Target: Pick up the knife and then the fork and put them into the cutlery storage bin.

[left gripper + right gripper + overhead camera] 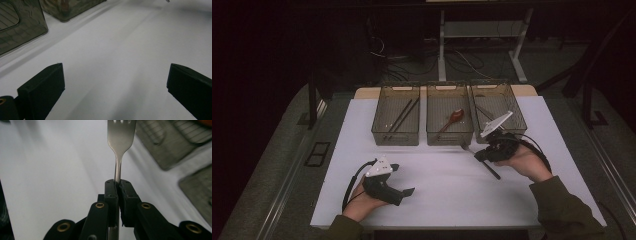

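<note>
A metal fork is clamped by its neck between the pads of my right gripper, tines pointing away from the camera. In the high view the right gripper hovers just in front of the right bin, and the fork sticks out on both sides of the jaws above the white table. My left gripper rests near the front left of the table, jaws wide apart. In the left gripper view the left gripper has nothing but bare table between its fingers.
Three smoky translucent bins stand in a row at the back of the white table. The left bin holds dark chopsticks. The middle bin holds a brown spoon. Cables and desk legs lie on the floor beyond.
</note>
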### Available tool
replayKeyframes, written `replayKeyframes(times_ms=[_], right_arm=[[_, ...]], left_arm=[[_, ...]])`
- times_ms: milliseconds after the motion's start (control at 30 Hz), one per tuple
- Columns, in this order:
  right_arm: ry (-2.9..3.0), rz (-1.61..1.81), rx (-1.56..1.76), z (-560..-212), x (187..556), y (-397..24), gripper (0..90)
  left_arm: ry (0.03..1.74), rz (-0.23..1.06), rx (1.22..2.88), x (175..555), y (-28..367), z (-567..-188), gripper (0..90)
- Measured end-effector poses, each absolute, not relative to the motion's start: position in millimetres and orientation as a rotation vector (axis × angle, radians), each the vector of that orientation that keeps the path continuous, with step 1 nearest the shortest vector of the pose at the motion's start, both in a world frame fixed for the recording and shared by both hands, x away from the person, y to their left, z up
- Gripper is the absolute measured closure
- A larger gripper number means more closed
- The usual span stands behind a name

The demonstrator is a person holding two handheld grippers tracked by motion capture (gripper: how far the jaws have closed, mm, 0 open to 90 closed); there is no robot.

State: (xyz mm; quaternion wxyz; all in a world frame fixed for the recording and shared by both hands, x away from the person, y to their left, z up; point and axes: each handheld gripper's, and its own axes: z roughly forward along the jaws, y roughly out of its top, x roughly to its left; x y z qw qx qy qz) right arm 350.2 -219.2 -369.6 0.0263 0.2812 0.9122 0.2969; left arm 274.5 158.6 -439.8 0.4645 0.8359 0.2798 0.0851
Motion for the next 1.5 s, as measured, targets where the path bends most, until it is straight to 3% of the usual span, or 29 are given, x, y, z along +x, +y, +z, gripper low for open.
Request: replayKeyframes(times_ms=[733, 1200, 1500], right_arm=[[2.385, 1.338, 1.08, -343.2, 376.5, -283.4, 83.9], [2.125, 1.35, 1.151, -325.3, 413.6, -315.5, 83.9], [2.075, 1.274, 1.244, -335.7, 437.2, -329.8, 83.8]], left_arm=[[0.685, 0.199, 2.058, 275.1, 157.5, -441.5, 0.6], [0.687, 0.195, 2.055, 275.6, 157.1, -442.2, 0.6], [0.684, 0.197, 2.06, 275.7, 157.6, -442.1, 0.6]])
